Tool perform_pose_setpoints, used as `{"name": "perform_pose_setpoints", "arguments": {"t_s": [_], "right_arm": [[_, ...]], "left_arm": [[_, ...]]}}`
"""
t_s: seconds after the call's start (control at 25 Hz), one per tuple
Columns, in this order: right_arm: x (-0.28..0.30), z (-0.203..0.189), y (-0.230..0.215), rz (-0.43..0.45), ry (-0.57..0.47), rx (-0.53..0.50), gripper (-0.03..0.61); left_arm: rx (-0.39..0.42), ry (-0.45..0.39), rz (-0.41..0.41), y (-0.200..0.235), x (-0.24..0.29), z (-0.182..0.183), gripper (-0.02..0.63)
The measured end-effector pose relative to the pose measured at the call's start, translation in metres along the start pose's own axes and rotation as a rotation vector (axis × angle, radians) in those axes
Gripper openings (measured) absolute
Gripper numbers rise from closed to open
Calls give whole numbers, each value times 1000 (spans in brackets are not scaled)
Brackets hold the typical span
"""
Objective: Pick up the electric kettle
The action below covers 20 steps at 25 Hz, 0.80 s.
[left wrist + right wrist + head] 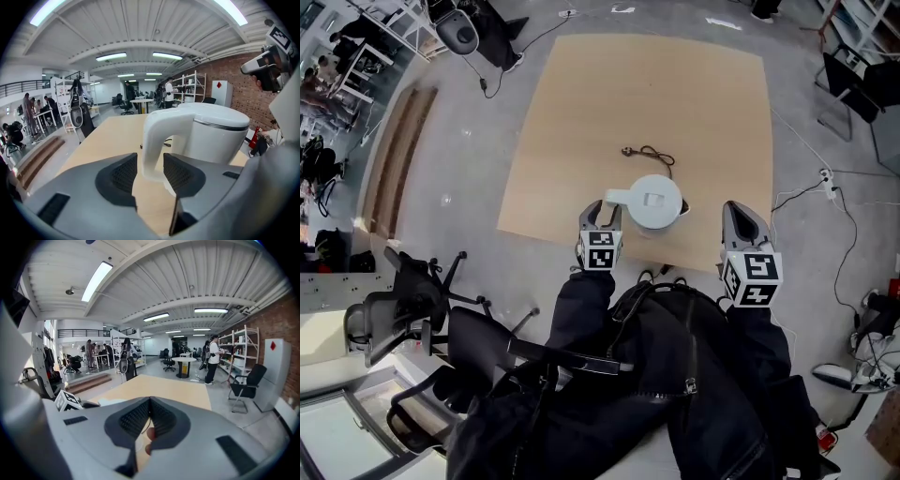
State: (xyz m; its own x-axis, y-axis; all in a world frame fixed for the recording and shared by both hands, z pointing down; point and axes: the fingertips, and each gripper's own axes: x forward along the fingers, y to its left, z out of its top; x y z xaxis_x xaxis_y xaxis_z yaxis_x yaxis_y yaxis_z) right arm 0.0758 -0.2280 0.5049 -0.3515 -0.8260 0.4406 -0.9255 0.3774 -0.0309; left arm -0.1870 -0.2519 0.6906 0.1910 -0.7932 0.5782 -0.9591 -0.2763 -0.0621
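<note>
the kettle (656, 202) sits upright on the table (581, 122), close to the near edge, with its handle (161, 136) sticking out toward the left tongs (600, 214). its cord (649, 153) lies loose on the table just behind it, not plugged into anything i can see.

in the left gripper view the left tongs are wide apart and the handle stands right between the two pads. it's near the right pad and there's a sliver of gap on the left one, so no squeeze yet. i'd call this the end of the reach, with the grab itself not yet made.

the right tongs (741, 220) hang off to the kettle's right, apart from it, closed together on nothing.

next move, i reckon: close the left tongs on the handle, maybe pushing in a touch deeper first so the pads bite on the straight part. then lift straight up and keep it level, since the body hangs to one side of the grip and will likely want to tip.
</note>
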Motion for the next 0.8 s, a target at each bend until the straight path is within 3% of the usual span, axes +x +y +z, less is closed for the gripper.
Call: {"name": "perform_pose_setpoints", "arguments": {"t_s": [0.8], "right_arm": [[-9, -7, -28, -78, 19, 27, 3]], "left_arm": [[1, -43, 6, 2, 30, 16, 156]]}}
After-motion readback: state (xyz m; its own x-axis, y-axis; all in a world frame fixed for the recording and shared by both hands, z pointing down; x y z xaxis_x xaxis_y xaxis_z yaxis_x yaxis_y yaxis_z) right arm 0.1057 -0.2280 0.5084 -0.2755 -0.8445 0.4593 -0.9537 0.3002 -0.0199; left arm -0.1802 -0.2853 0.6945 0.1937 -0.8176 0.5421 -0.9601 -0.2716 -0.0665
